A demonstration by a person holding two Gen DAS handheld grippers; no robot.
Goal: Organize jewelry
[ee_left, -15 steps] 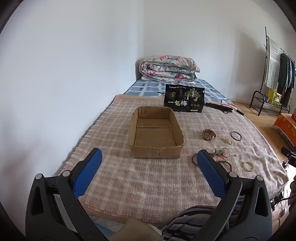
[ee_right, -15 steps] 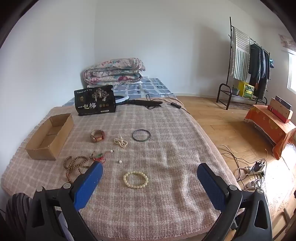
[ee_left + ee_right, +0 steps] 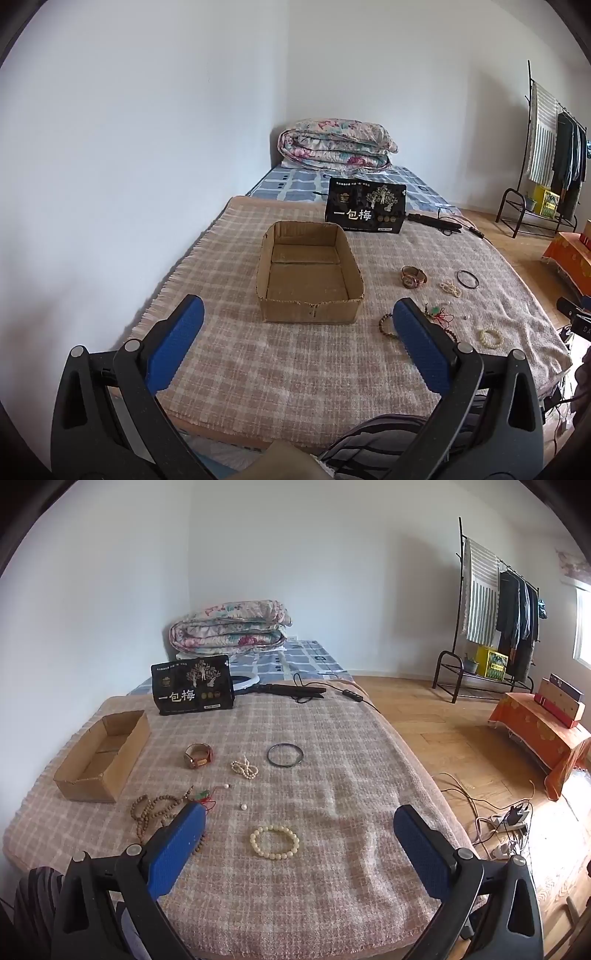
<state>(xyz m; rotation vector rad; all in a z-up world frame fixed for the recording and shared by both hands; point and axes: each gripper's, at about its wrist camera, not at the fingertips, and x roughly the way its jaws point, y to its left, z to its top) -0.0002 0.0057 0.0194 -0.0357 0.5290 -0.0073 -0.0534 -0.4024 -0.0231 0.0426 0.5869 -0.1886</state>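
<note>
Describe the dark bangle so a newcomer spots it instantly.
Start at the cardboard box on the plaid blanket covering the bed. Move right past the watch and the small cream bead strand. The dark bangle lies farthest right: one thin, smooth, unbeaded ring.

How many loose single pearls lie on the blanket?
2. One pearl lies beside the red-corded pendant; the other pearl lies nearer the cream bracelet. Others may be hidden.

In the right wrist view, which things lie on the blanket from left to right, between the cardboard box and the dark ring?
Cardboard box → wooden bead string → watch → small white bead strand → cream bead bracelet → dark ring.
</note>
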